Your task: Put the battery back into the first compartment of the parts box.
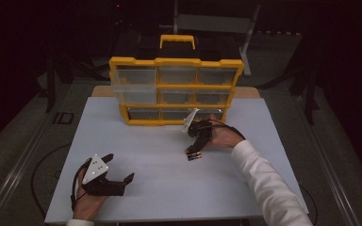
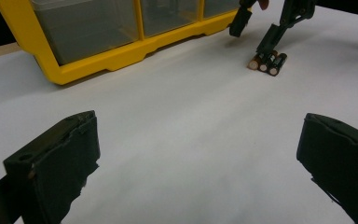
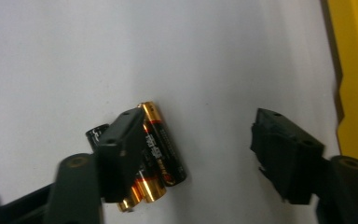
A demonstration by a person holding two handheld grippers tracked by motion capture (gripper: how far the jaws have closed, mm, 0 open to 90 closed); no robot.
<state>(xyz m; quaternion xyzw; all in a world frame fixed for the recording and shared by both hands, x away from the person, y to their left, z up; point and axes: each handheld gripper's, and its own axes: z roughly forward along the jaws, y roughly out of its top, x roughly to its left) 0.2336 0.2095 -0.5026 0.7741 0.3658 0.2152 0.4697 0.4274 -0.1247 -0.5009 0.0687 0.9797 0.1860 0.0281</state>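
Note:
A small bundle of black-and-copper batteries (image 1: 194, 156) lies on the white board (image 1: 146, 193), in front of the yellow drawer organizer (image 1: 175, 89). My right gripper (image 1: 194, 147) points down at them. In the right gripper view, one jaw sits over the batteries (image 3: 161, 149) and the other stands well apart on bare board, so the right gripper (image 3: 196, 135) is open. My left gripper (image 1: 120, 167) rests near the front left of the board, with its jaws spread wide and nothing between them. In the left gripper view, the batteries (image 2: 267, 63) lie far ahead under the right gripper (image 2: 254, 35).
The organizer (image 2: 107, 58) has several clear drawers and a yellow handle on top, and stands at the back of the board. Its yellow frame (image 3: 354, 70) runs close beside my right gripper. Dark floor and cables surround the table.

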